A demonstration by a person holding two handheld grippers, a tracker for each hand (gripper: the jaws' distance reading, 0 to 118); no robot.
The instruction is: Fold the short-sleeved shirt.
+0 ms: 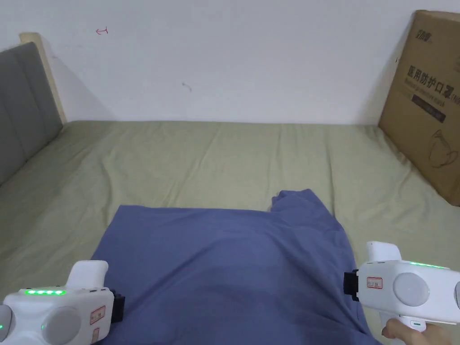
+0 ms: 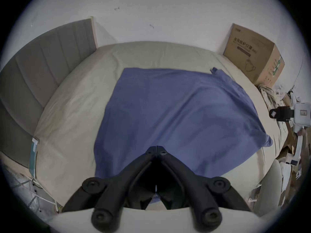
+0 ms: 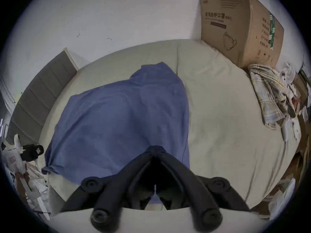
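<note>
A blue short-sleeved shirt lies spread over the olive bed sheet, puffed up in the middle, with one sleeve bunched at its far right. My left gripper is shut, pinching the shirt's near edge towards the left corner. Its white housing shows at the lower left of the head view. My right gripper is shut on the near edge towards the right corner, and its housing sits at the lower right with a hand under it. The jaws themselves are hidden in the head view.
A large cardboard box stands on the bed at the far right against the white wall. A grey padded headboard bounds the left side. A checked cloth and loose clutter lie at the bed's right edge. Bare sheet stretches beyond the shirt.
</note>
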